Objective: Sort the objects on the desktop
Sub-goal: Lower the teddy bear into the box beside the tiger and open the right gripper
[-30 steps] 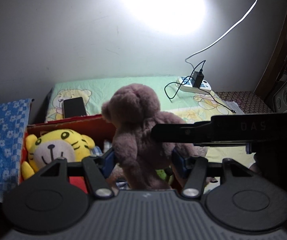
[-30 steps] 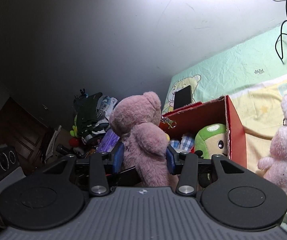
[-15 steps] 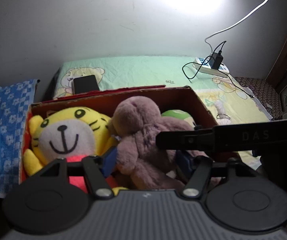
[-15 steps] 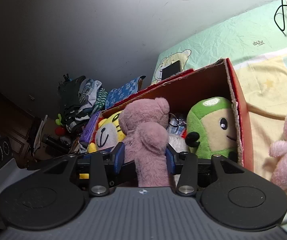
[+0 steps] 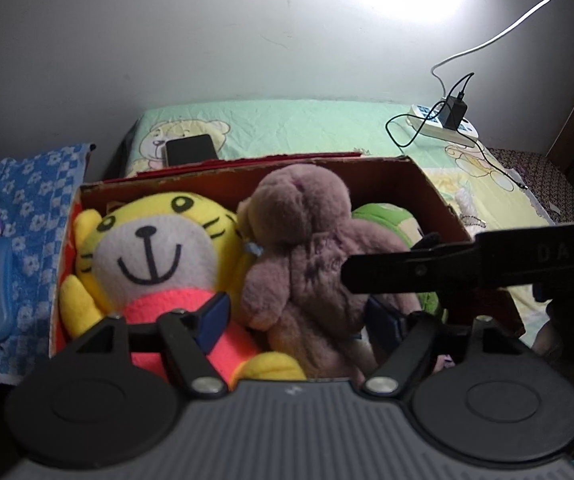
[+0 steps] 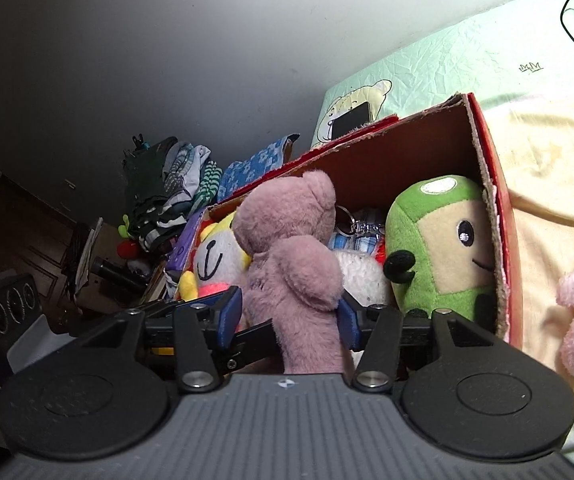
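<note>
Between both opening grippers, left point(image 5: 299, 316) and right point(image 6: 289, 316), sits the mauve bear point(image 5: 311, 248), pads apart from it. Right of the left gripper, a black bar point(image 5: 475, 260) reads "DAS".

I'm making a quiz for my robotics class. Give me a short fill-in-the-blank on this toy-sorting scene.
1. The mauve teddy bear sits inside the red cardboard ____.
2. The plush left of the bear in the left wrist view, the tiger, is mostly ____.
3. The green plush leans against the box's ____ wall in the right wrist view.
4. On the bedsheet behind the box lies a black ____.

Missing words: box; yellow; right; phone
</note>
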`<state>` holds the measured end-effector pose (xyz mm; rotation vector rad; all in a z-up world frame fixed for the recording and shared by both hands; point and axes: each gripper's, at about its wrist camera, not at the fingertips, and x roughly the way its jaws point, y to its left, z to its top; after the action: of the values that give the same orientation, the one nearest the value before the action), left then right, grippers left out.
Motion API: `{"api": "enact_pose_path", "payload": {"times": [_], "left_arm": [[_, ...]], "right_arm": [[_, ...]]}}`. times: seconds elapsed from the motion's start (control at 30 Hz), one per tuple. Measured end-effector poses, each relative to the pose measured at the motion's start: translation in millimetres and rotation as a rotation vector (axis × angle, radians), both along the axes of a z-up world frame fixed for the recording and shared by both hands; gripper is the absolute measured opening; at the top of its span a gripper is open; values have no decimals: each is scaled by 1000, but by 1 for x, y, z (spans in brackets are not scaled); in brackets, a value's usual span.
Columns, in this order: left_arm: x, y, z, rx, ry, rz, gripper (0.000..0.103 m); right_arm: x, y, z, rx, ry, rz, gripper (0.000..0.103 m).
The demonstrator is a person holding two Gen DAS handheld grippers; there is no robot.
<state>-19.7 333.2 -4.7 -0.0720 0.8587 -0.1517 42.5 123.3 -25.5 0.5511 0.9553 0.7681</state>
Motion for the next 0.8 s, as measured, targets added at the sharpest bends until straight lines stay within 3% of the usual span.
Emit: {"api": "enact_pose_path", "payload": {"times": [0.1,0.33,0.8], "left_arm": [[-4,-5,4,30,-4,3,78],[-10,-7,11,99,-8,30,78],[-2,-1,-2,139,34,91,81]], "right_arm": [[-2,-16,6,24,-11,-48,51],[1,-26,3,-21,14,-79,19],[2,21,-12,-145,-32,15,20]]}}
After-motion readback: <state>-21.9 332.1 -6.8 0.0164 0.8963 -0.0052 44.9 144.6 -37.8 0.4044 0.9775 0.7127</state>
